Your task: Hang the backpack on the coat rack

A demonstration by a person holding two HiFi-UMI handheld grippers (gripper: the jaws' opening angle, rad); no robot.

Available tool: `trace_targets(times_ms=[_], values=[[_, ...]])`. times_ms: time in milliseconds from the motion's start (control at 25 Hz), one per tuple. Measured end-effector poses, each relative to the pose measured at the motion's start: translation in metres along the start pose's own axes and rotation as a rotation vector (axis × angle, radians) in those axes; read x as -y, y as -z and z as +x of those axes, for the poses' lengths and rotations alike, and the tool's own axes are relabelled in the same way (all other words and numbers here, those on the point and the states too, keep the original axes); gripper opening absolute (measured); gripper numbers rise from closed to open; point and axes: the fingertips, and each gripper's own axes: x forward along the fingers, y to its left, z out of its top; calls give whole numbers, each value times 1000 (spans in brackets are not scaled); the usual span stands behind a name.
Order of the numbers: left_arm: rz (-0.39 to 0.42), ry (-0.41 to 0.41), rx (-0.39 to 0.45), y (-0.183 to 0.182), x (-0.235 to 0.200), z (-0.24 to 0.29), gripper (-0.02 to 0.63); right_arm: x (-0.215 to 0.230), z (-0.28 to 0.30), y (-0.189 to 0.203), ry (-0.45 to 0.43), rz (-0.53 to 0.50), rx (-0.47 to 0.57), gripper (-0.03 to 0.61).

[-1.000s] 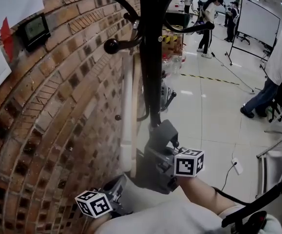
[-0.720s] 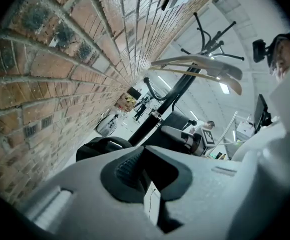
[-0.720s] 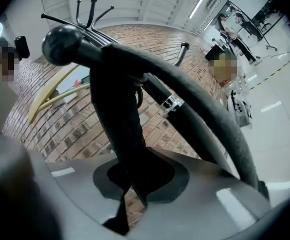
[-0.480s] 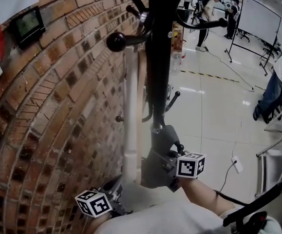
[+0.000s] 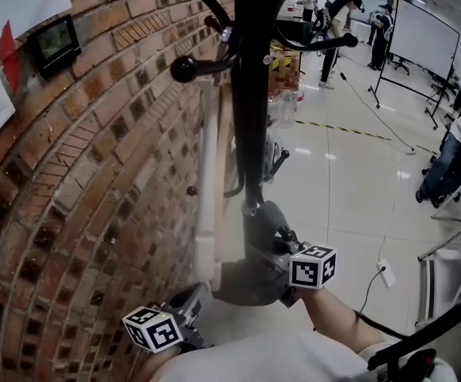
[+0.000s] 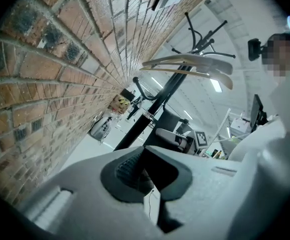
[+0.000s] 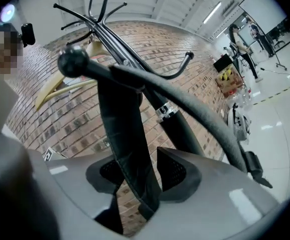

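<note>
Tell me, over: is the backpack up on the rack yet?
Left gripper shut, empty. Right gripper open, strap between its jaws. That strap looped over the hook. Hangers beside it, not blocking.

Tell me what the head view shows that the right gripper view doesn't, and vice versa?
Head view only: a whiteboard and a marker cube. Right gripper view only: a dark strap draped over a hook, passing through the right gripper, whose jaws stand open. Both: the rack, a pale hanger and the brick wall.
</note>
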Motion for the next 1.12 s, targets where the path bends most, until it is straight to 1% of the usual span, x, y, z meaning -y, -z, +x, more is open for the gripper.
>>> trace_targets(times_ms=[40,120,280,320,360,400,440,480,560,640,760,880,960,1120], values=[[12,6,4,0,6,0,2,0,-7,-5,8,-15,15,180],[34,13,15,0,18,1,2,0,-22,-11,18,-39,34,217],[82,20,25,4,50,5,2,-18,-63,-7,-16,-61,40,218],[89,21,29,9,61,5,2,-26,-77,-5,-19,-84,43,206],[95,23,32,14,74,6,2,-34,-91,-3,-22,-113,43,176],[100,25,36,20,87,8,2,-43,-105,-1,-27,-142,39,168],[107,27,38,27,99,9,2,-52,-118,1,-36,-165,31,144],[115,27,40,33,111,10,2,-61,-130,4,-47,-180,23,107],[129,23,47,50,135,9,2,-78,-157,13,-72,-185,-3,44],[129,13,53,72,161,5,2,-96,-190,28,-108,-187,-50,0],[120,-21,37,117,193,-1,2,-115,-239,55,-167,-192,-117,0],[87,-58,0,161,209,-8,2,-121,-266,81,-213,-123,-154,-2],[64,-64,-18,174,215,-10,2,-124,-271,94,-236,-84,-183,-2],[65,-73,-35,187,229,-20,2,-142,-288,121,-272,-51,-226,-2]])
